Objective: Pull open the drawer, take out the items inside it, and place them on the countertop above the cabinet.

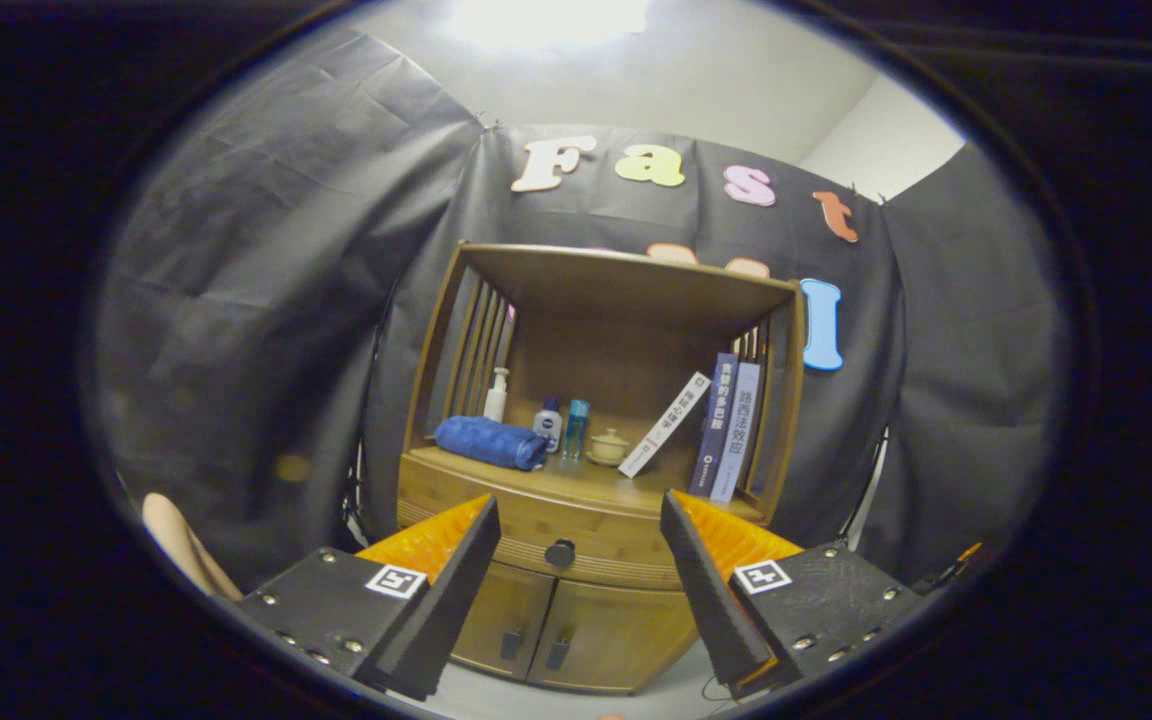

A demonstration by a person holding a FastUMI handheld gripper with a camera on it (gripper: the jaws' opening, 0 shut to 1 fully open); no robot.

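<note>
Both fingers wide around drawer knob (560, 552)

Book spines (726, 425) on bench (576, 478): printed characters, too small to read | leaning white book (665, 425): spine print, unreadable | small bottle (548, 424): label present, illegible | tongs (576, 515), fingers spread apart: square black-and-white marker tags (395, 581) on housings, no letters or numbers
</note>
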